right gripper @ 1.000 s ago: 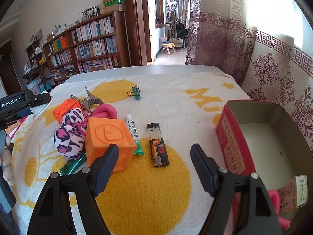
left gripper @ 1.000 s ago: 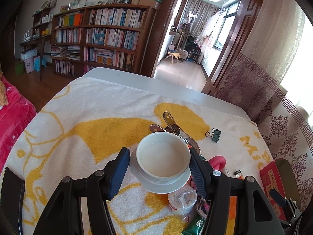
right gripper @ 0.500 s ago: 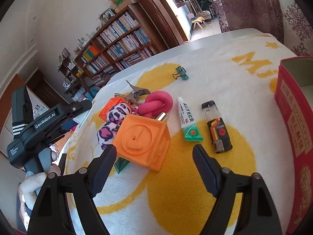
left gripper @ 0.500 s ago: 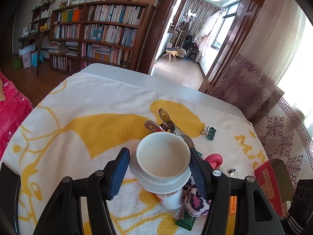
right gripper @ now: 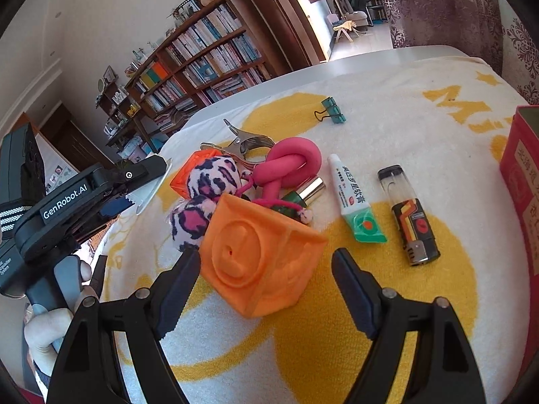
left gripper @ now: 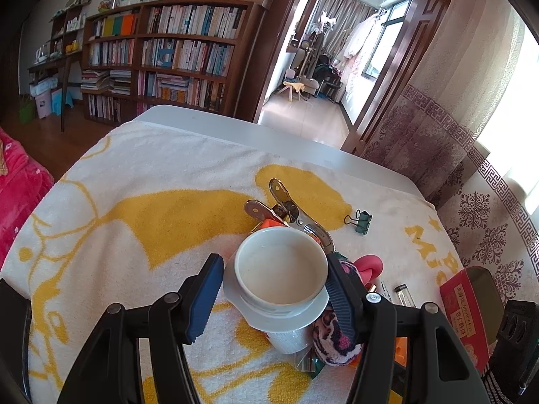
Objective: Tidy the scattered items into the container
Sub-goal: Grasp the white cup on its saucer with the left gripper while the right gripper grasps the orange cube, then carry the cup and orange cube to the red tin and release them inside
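The wide-open, empty right gripper [right gripper: 266,281] straddles the near orange rubber cube [right gripper: 261,257], left of the red tin container [right gripper: 524,181]; closing off-centre could squirt it away, while the left gripper [left gripper: 273,294] clamps a white ceramic cup [left gripper: 281,267].

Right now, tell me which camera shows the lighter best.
The right wrist view: the lighter lies whole on the towel, beside the ointment tube. The left wrist view catches only its clear top end past the left gripper's finger.
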Motion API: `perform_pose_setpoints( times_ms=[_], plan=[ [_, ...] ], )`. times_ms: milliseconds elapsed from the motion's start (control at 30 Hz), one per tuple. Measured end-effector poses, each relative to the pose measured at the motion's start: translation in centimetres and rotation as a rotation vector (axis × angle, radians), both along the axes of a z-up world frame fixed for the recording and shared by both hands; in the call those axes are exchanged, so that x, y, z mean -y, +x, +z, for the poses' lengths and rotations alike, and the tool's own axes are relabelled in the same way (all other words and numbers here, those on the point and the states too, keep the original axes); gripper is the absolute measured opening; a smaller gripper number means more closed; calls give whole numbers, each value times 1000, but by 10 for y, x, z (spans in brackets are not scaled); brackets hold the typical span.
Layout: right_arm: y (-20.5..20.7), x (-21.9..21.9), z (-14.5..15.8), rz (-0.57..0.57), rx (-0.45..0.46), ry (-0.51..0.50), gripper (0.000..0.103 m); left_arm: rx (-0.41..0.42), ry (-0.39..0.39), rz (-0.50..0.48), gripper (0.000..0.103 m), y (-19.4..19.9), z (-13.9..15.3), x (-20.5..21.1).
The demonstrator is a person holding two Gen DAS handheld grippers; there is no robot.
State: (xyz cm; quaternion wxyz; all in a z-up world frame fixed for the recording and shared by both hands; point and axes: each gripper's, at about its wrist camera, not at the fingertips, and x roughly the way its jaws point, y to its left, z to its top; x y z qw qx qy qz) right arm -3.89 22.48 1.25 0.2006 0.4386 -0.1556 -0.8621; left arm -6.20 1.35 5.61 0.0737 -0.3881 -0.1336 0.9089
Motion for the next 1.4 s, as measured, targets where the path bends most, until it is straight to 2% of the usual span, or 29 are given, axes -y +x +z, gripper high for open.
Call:
perform_pose_setpoints(
  times_ms=[233, 367, 467, 533, 667, 833, 1000, 1267, 1400],
  plan=[
    [-1, 20, 11, 34, -16, 115, 84, 14, 2, 4, 62, -2, -6, 0],
    [-12, 28, 2, 7, -14, 189, 84, 16, -1, -4, 62, -2, -7, -2],
    [-14, 20, -8, -7, 11, 143, 84, 14, -1, -6, 62, -1, -7, -3],
    [-12, 15, -9, -8, 16, 135, 71, 18, 2, -7, 62, -1, -7, -2],
    [-6, 13, -4, -15, -13, 161, 70, 17, -2, -9, 62, 0, -6, -3],
    [5, 6, 12, -17, -70, 145, 70, 9, -8, -16, 62, 1, -4, -6],
    [17, -10, 37, -77, -156, 118, 70, -4, -22, -29, 62, 4, -2, -11],
    [29, -50, 67, -254, -241, 105, 70, -40, -55, -99, 62, 16, 6, -37],
    [37, -67, 79, -345, -293, 132, 70, -50, -68, -142, 62, 21, 8, -53]
  ],
)
